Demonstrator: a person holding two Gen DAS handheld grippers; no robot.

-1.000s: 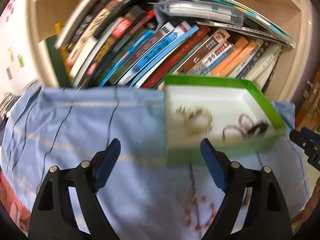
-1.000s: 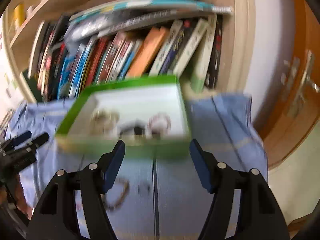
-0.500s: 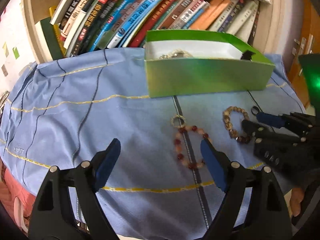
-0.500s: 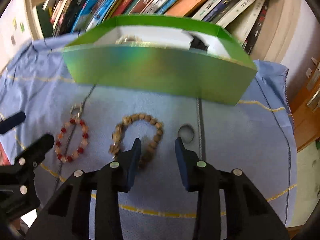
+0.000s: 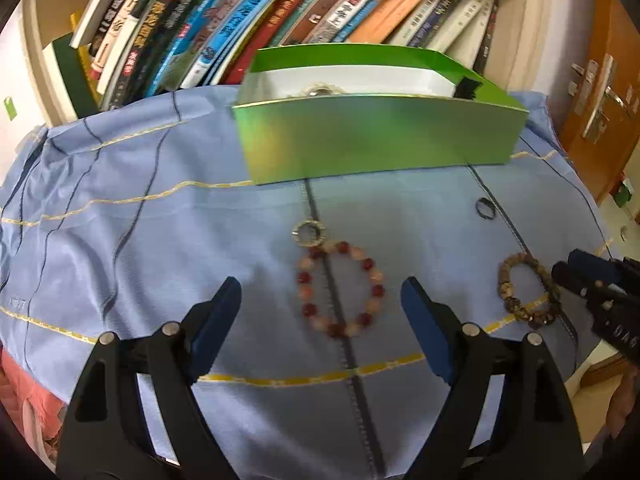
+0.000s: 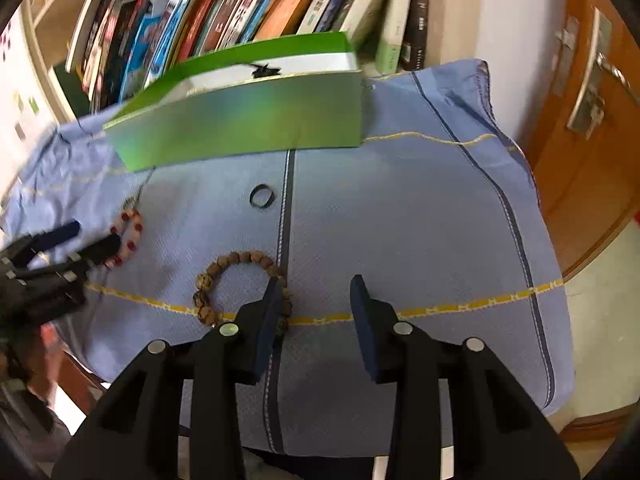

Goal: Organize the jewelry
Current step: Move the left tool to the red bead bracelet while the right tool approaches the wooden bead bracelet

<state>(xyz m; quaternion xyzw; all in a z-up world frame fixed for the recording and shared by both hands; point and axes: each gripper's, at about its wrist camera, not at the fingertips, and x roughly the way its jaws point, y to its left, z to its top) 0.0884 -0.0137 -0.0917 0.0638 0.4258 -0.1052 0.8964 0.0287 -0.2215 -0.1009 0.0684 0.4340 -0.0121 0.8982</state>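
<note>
Jewelry spread on blue cloth (image 5: 160, 240) over the table, in front of green box (image 5: 380, 140). Left to right: red-and-pink bead bracelet (image 5: 340, 288) with small metal ring (image 5: 308, 233) touching its top, lying just ahead of left gripper (image 5: 320, 300), jaws wide apart, nothing held. Dark ring (image 6: 261, 196) farther up. Brown bead bracelet (image 6: 236, 280) at right gripper (image 6: 316, 292), left finger over its right side, jaws half parted, no visible clamp.
</note>
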